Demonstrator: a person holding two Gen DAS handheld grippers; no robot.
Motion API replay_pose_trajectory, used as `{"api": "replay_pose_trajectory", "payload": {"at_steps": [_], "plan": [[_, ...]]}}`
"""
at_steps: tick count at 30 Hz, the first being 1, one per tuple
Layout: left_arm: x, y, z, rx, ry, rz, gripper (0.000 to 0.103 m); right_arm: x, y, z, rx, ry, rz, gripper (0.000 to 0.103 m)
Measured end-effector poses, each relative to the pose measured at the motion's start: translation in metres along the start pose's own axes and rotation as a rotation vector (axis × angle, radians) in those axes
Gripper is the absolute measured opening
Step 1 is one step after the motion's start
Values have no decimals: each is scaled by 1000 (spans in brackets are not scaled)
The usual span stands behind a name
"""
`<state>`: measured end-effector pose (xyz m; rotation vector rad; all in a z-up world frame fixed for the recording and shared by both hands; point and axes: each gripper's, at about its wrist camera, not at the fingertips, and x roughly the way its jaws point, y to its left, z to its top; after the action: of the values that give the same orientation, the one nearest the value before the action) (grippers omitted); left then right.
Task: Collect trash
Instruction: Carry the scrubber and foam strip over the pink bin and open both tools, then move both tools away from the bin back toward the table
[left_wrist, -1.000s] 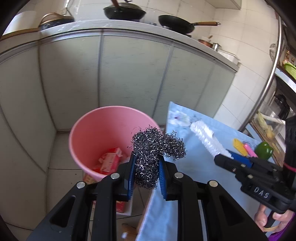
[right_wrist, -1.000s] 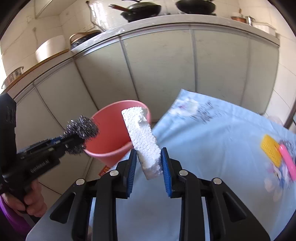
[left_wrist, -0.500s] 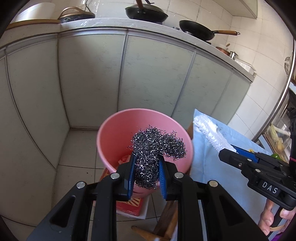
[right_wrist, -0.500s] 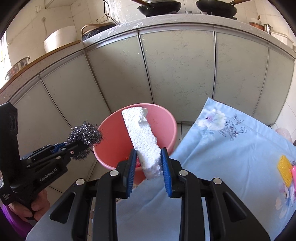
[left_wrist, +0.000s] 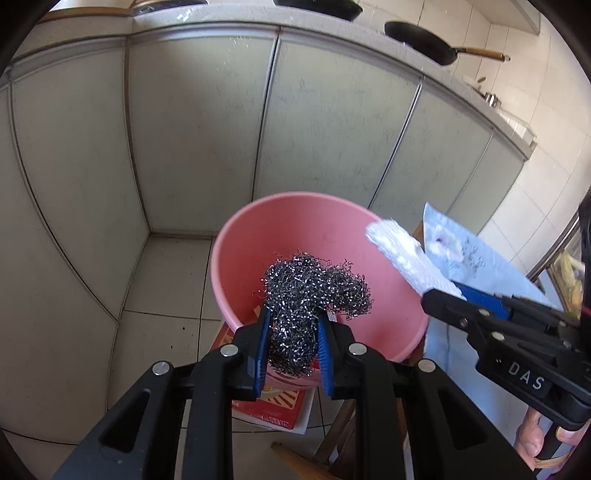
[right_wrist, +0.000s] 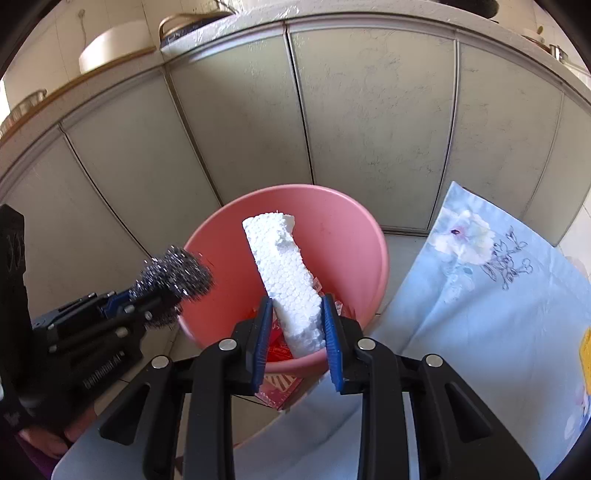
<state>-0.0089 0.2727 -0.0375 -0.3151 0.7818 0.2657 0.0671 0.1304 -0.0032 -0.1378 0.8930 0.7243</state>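
1. Carrying two bits of trash to the pink bucket (left_wrist: 317, 229), which stands on the floor near the grey cabinet doors (left_wrist: 199, 140), just left of the table with the blue floral cloth (right_wrist: 491, 295).
2. Left gripper (left_wrist: 291, 332): pinching the steel-wool scourer (left_wrist: 314, 288), pads pressed into its lower half, held above the bucket's near-left side.
3. Right gripper (right_wrist: 295, 328): clamped on the near end of the white foam block (right_wrist: 284, 273), far end tilted up above the bucket's mouth.
4. Scourer: probably light, springy and compressible, snagging on the pads rather than slipping; best squeezed through the thick middle of the wad.
5. Foam: probably very light, stiff yet crumbly, likely to shed beads or snap under a hard squeeze; best gripped flat across its broad faces, near one end as here.
6. Inside the bucket: red packaging (right_wrist: 277, 339) at the bottom; a red-and-white box (left_wrist: 273, 402) on the floor under it.
7. Against the earlier frames: both loads now over the bucket's opening instead of over the table and its edge, the bucket larger and more central in both views, both grips unchanged.
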Motion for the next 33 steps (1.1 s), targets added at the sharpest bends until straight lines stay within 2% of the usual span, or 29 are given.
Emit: {"api": "replay_pose_trajectory", "payload": {"at_steps": [4,11,13,14,19,24,33], "plan": [[15,-4,-2,17,27,13,22,17,3,6,-15,29,-13,28],[28,-12,-2,32,47,32,33,34,2,7,11,77,21,31],[30,-13,-1,24,55,34,34,33,-2,4,27,70,34,41],[31,-13,-1,21,56,31,34,31,-4,3,34,62,41,43],[27,-13,-1,19,52,30,34,23,-12,2,58,40,47,43],[26,-15,1,11,56,-2,37,8,-21,-5,74,11,58,43],[37,-4,2,-117,127,-66,42,-13,-32,-16,89,-28,66,43]]}}
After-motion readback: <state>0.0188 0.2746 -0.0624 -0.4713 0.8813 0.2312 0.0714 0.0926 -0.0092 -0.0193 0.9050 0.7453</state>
